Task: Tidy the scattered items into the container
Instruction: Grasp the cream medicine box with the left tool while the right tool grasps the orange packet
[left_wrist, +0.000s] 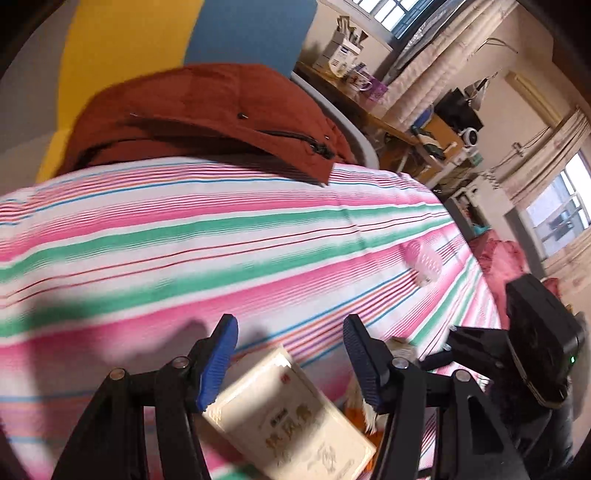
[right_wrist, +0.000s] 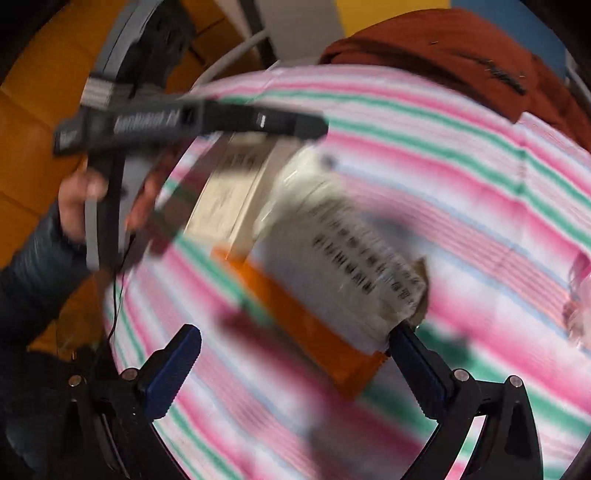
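A cream box (left_wrist: 291, 417) carried gold Chinese characters along its face, too smeared by motion to make out, with a small red emblem above them. The white packet (right_wrist: 343, 251) showed rows of black Chinese print, blurred past reading. On the other gripper's dark body (right_wrist: 177, 122), pale lettering ran along the side; only a smudged word showed, no letters sure. The white carton (left_wrist: 341, 53) on the far desk bore a blue mark, unreadable.

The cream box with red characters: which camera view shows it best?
The left wrist view: the cream box lies fairly sharp between the open fingers of the left gripper. In the right wrist view it is blurred, partly hidden behind the white packet.
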